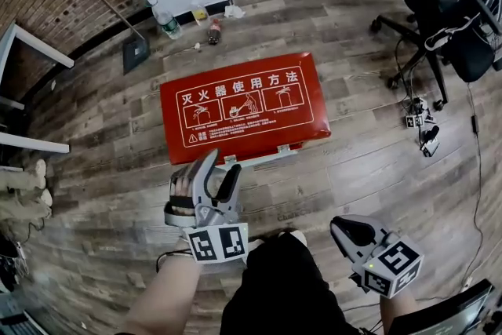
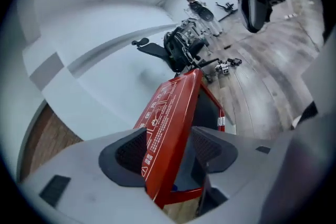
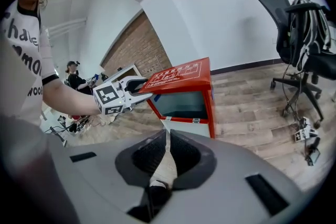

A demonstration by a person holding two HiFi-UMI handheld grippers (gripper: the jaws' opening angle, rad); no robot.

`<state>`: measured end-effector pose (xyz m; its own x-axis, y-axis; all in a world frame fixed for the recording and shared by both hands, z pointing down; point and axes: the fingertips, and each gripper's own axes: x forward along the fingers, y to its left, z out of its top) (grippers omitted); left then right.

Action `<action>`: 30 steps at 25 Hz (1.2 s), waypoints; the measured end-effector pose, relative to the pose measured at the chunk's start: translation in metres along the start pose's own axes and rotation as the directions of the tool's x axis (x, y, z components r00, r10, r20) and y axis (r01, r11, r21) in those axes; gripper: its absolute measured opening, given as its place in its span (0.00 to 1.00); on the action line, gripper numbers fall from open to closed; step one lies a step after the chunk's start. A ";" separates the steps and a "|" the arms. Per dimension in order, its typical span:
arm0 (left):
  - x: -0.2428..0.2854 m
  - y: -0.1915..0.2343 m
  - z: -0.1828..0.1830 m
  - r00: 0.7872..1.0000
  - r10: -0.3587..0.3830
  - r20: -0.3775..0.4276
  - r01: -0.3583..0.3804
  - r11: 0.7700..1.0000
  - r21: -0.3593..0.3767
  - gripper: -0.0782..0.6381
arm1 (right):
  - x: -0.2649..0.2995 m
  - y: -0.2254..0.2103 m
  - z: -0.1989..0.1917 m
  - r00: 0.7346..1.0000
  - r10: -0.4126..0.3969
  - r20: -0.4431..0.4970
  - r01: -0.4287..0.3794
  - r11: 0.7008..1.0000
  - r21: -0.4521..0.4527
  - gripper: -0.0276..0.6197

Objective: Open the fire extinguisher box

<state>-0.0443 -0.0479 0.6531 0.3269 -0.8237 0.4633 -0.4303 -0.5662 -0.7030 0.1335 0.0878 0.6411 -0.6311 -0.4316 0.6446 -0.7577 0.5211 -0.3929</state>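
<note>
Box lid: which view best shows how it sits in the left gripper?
The left gripper view: the lid stands edge-on between the parted fingers. The head view shows the left gripper only from above; the right gripper view, small, at the lid's corner.

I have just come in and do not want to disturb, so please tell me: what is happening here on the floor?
A person is working on a red rectangular fire extinguisher box that lies on the wooden plank floor. The left gripper has its jaws apart around the front edge of the box's red lid with white instruction print. In the left gripper view the lid looks lifted a little off the body. The right gripper hangs near the person, jaws together and empty.
</note>
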 end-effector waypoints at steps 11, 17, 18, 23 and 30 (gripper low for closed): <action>0.045 -0.014 -0.031 1.000 -0.003 -0.026 0.011 0.945 0.325 0.46 | 0.028 -0.018 -0.011 0.996 0.014 0.083 -0.015 1.000 0.018 0.06; 0.047 -0.006 -0.027 1.000 0.008 -0.013 -0.004 0.959 0.284 0.44 | 0.029 -0.021 -0.002 0.993 0.026 0.119 -0.032 0.998 0.045 0.06; 0.047 -0.005 -0.027 1.000 -0.005 -0.025 0.012 0.958 0.287 0.43 | 0.027 -0.020 0.001 0.992 0.028 0.122 -0.033 0.998 0.045 0.06; 0.045 -0.003 -0.027 0.993 -0.076 -0.094 0.101 0.950 0.296 0.43 | 0.008 -0.013 0.017 0.993 0.023 0.117 -0.027 0.999 0.034 0.06; 0.032 0.009 -0.016 0.979 -0.145 -0.144 0.177 0.954 0.242 0.43 | -0.028 -0.005 0.033 0.997 -0.011 0.074 0.010 1.000 0.019 0.06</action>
<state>-0.0508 -0.0798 0.6704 0.2610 -0.7287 0.6332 -0.1489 -0.6784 -0.7194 0.1491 0.0730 0.6033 -0.6330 -0.4908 0.5987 -0.7669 0.5026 -0.3989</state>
